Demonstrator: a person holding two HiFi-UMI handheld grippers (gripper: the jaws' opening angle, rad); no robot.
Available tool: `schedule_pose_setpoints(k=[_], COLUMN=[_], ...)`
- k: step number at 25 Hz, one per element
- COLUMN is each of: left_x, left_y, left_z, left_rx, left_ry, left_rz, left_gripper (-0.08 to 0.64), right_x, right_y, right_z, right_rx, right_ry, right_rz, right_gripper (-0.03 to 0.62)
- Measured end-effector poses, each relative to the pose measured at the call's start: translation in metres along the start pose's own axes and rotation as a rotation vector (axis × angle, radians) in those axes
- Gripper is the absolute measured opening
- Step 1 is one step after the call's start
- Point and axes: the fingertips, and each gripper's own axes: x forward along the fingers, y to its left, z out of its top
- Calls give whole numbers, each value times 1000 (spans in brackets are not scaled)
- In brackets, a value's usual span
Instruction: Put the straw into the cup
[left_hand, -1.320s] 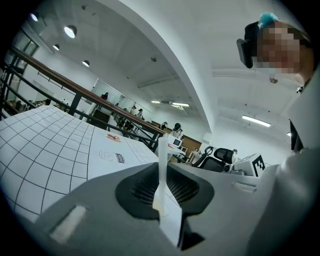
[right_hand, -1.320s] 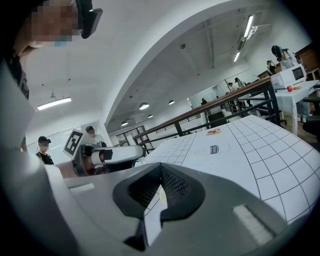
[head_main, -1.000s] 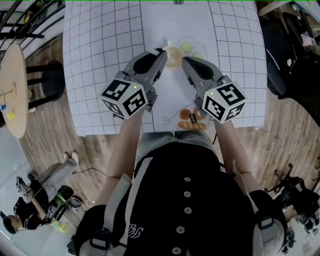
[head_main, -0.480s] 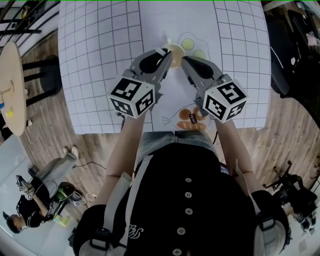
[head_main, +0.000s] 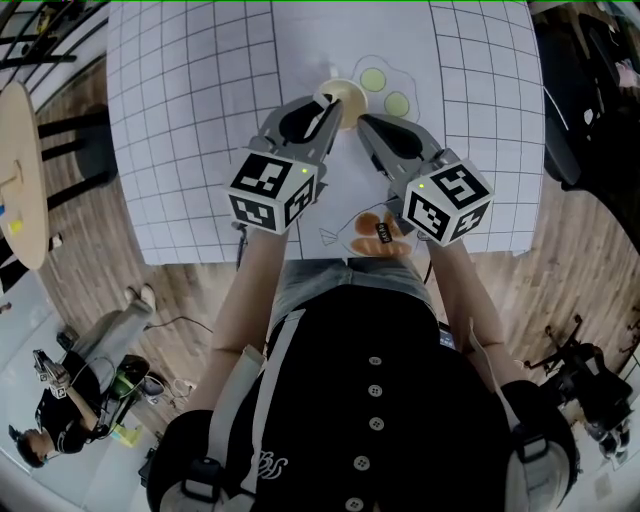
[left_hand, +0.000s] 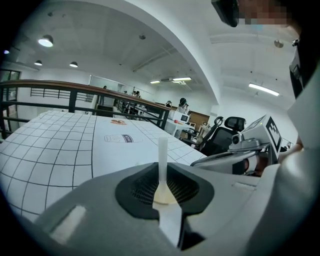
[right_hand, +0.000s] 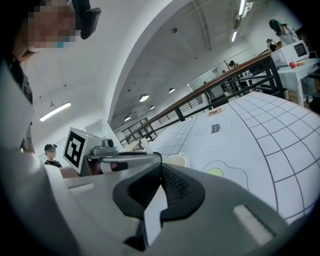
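My left tool (left_hand: 163, 196) is pinched on the thin white straw (left_hand: 162, 157), which stands upright by the cup (head_main: 346, 97) on the table (head_main: 190, 110); right tool (right_hand: 158, 172) closed, empty; the straw looks light and crushable, so I'd grip it gently, low down.

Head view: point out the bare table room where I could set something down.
Bare: the squared table left of the left gripper, out to its edge, and the stretch right of the right gripper. Crowded: the middle, where both grippers meet by the cup and the left one holds the straw.
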Motion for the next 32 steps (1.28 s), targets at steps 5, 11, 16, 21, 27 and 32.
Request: schedule_pose_setpoints(k=[5, 11, 16, 21, 27, 32], left_x=[3, 5, 6, 6, 5, 2], left_y=[-1, -2, -4, -7, -6, -8], left_z=[-8, -12, -16, -16, -15, -11], left_rx=[2, 0, 2, 3, 1, 2], left_ry=[32, 48, 63, 66, 59, 48], left_rz=[0, -5, -8, -12, -12, -20], left_gripper=[49, 58, 72, 78, 104, 104], right_x=[1, -2, -5, -8, -8, -9], right_y=[-3, -12, -19, -22, -17, -10], right_z=[-1, 2, 6, 6, 4, 5], right_rx=[5, 12, 19, 19, 19, 1], right_ry=[4, -4, -19, -23, -26, -24], right_rz=[-4, -21, -43, -57, -59, -44], right_gripper=[-2, -2, -2, -2, -2, -2])
